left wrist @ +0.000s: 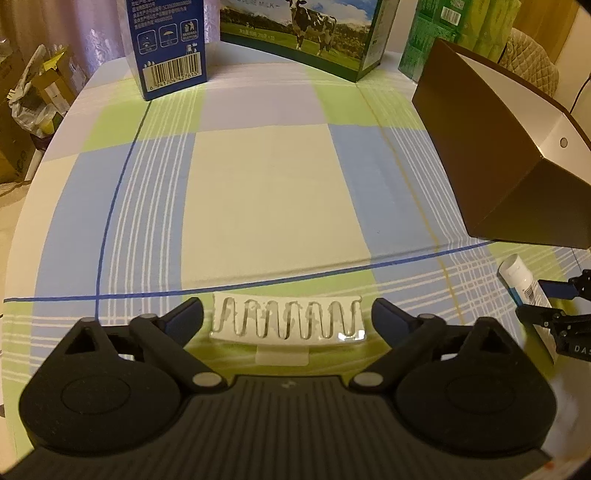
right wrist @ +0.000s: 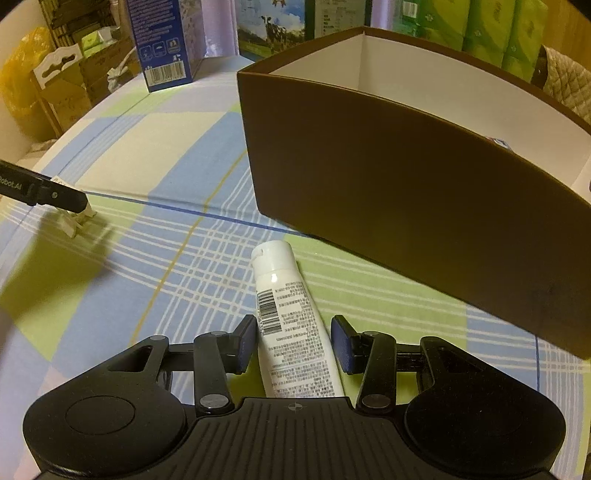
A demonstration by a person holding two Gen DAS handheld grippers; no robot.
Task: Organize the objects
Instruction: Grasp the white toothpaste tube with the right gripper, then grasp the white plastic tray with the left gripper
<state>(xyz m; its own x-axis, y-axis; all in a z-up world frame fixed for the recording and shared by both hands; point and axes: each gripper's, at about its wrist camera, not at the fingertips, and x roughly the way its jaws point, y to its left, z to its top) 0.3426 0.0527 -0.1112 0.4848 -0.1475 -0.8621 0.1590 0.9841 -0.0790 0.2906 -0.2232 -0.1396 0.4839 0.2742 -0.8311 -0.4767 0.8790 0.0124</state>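
A white blister pack (left wrist: pixel 288 323) with ridged clear plastic lies flat on the checked cloth. My left gripper (left wrist: pixel 288 319) is open wide, one finger on each side of the pack and not touching it. In the right wrist view a white tube (right wrist: pixel 284 295) with a barcode lies on the cloth, cap pointing away. My right gripper (right wrist: pixel 294 343) is shut on the tube, its blue pads against both sides. The open brown box (right wrist: pixel 406 177) stands just beyond and right of the tube. The left wrist view shows the tube (left wrist: pixel 519 278) and right gripper (left wrist: pixel 543 302) at the right edge.
A blue carton (left wrist: pixel 168 44), a milk case with a cow picture (left wrist: pixel 306 33) and green packs (left wrist: pixel 436 37) line the table's far edge. Cardboard boxes and bags (left wrist: pixel 33 99) sit off the table's left side. A left gripper finger (right wrist: pixel 70 199) reaches in over the pack (right wrist: pixel 79 220).
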